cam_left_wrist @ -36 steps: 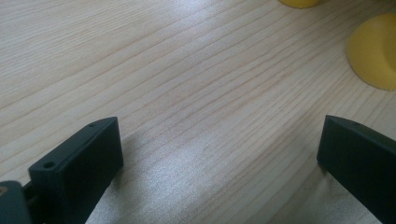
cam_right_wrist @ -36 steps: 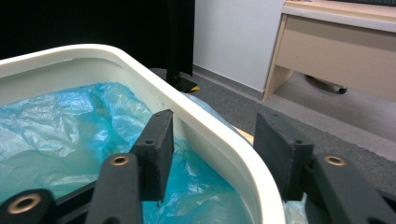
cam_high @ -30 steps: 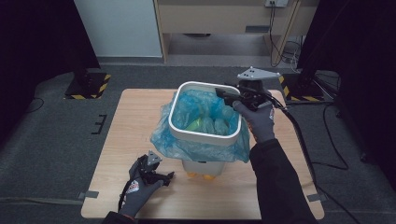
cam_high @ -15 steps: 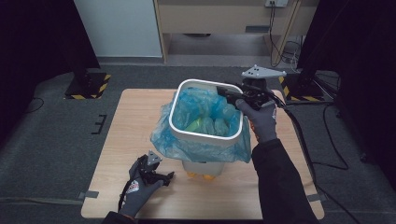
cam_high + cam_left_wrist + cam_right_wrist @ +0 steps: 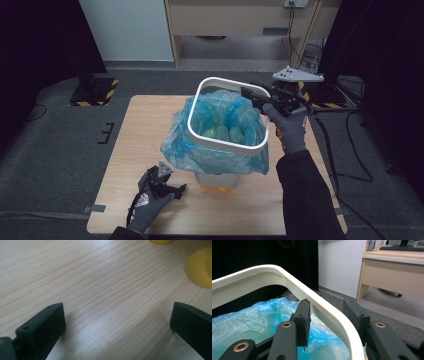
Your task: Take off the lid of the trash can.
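Note:
A white bin [image 5: 220, 179] on yellow feet [image 5: 220, 189] stands mid-table, lined with a blue plastic bag [image 5: 215, 157] that spills over its sides. My right gripper [image 5: 248, 94] is shut on the far right side of the bin's white rim ring [image 5: 225, 145] and holds it tilted above the bag. In the right gripper view the ring [image 5: 287, 277] runs between the jaws of the right gripper [image 5: 325, 306], with the bag [image 5: 249, 317] below. My left gripper [image 5: 177, 189] rests on the table [image 5: 150, 130] at the front left, open and holding nothing. The left gripper [image 5: 117, 312] faces a yellow foot [image 5: 200, 267].
Green items lie inside the bag [image 5: 210, 132]. A stand base with yellow-black stripes [image 5: 92, 92] sits on the floor at the far left. A wooden desk [image 5: 240, 20] stands behind the table. Cables [image 5: 345, 150] run along the floor on the right.
My right gripper has risen and drawn back a little with the ring, so the ring's far side now stands higher off the bin and tilts. The left gripper has stayed put.

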Tool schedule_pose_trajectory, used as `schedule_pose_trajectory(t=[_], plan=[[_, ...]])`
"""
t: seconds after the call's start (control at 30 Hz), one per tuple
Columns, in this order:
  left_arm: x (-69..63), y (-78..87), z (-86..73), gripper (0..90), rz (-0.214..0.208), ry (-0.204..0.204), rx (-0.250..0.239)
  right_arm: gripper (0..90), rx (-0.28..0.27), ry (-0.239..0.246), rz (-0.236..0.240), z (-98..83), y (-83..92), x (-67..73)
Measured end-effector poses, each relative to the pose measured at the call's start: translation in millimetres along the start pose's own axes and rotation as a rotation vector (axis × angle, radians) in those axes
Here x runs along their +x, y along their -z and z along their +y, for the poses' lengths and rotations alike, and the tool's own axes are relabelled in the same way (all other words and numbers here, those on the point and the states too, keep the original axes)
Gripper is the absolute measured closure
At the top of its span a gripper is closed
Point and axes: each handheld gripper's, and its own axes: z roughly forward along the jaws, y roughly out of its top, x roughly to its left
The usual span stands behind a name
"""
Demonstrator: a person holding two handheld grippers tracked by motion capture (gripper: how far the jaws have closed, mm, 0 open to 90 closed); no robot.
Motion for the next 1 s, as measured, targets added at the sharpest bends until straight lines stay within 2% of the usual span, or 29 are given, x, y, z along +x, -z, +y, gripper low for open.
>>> schedule_pose_trajectory(t=[0.2, 0.5, 0.8, 1.0], plan=[[-0.1, 0.0, 0.0, 0.0, 0.0, 0.0, 0.0, 58.3, -0.016, 0.011, -0.032, 1.5, 9.7, -1.3], [0.0, 0.0, 0.0, 0.0, 0.0, -0.001, 0.0, 58.6, -0.029, 0.022, -0.047, 3.1, 21.6, -2.2], [-0.2, -0.1, 0.0, 0.0, 0.001, 0.001, 0.0, 58.6, -0.058, 0.016, -0.072, 7.5, 41.2, -8.7], [-0.5, -0.2, 0.1, 0.0, 0.002, 0.001, 0.0, 58.6, -0.082, -0.01, -0.095, 2.4, 55.8, -18.1]])
